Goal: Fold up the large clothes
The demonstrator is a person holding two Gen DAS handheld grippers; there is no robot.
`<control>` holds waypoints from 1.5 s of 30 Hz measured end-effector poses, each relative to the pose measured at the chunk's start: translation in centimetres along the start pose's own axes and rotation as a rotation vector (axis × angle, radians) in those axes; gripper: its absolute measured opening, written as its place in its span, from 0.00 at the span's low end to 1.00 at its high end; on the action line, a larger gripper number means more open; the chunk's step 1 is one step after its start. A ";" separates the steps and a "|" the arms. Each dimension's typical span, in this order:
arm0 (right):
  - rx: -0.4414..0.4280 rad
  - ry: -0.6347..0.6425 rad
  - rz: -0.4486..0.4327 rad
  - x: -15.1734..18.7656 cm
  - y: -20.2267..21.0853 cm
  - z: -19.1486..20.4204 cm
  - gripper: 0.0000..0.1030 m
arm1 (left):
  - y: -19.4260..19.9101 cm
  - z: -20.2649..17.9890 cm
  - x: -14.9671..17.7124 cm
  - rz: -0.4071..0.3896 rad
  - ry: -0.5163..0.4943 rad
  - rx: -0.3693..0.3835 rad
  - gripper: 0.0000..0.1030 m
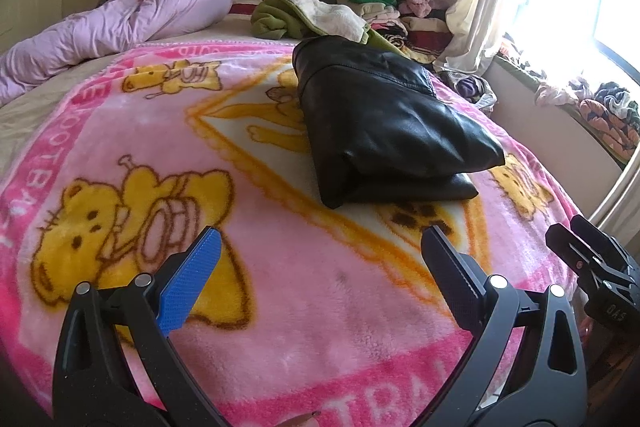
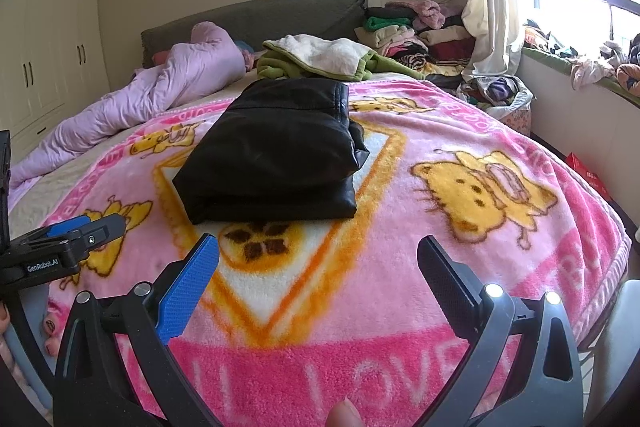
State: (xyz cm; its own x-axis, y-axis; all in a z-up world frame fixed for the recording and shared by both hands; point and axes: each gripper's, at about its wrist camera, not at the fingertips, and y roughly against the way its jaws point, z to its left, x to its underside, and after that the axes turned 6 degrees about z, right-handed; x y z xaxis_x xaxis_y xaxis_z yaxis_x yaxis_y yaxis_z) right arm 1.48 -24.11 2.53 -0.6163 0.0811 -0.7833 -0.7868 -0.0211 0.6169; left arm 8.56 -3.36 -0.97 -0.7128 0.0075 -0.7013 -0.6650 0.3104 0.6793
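A black leather jacket [image 1: 384,123] [image 2: 276,155] lies folded into a thick rectangle on the pink bear-print blanket [image 1: 280,307] [image 2: 400,307]. My left gripper [image 1: 320,239] hovers open above the blanket, short of the jacket's near edge, with nothing between its fingers. My right gripper [image 2: 318,247] is also open and empty, a little in front of the jacket's folded edge. The right gripper's body [image 1: 592,267] shows at the right edge of the left wrist view. The left gripper's body [image 2: 60,247] shows at the left of the right wrist view.
A lilac duvet [image 1: 120,23] [image 2: 160,87] is bunched at the far left. A green and white fleece [image 1: 312,11] [image 2: 320,59] lies behind the jacket. Stacks of clothes [image 1: 392,11] [image 2: 412,31] sit by the headboard, more on the window ledge [image 2: 580,67]. A fingertip [image 2: 342,415] shows at the bottom.
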 end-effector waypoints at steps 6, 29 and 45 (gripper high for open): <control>-0.002 0.001 0.004 0.0 0.0 0.1 0.96 | 0.2 0.2 -0.1 -0.007 -0.001 -0.002 0.91; 0.003 0.016 0.001 -0.4 0.1 0.4 0.96 | 0.4 0.0 -0.2 -0.011 -0.005 -0.013 0.91; 0.019 -0.005 0.011 0.0 -0.4 -0.3 0.96 | 0.2 0.3 -0.5 0.000 -0.003 -0.014 0.91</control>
State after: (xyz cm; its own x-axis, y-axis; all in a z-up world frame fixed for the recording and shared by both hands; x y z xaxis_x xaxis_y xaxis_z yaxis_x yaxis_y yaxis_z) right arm 1.78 -24.43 2.33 -0.6249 0.0865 -0.7759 -0.7790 -0.0029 0.6270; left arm 8.87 -2.98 -0.53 -0.7121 0.0105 -0.7020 -0.6681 0.2970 0.6822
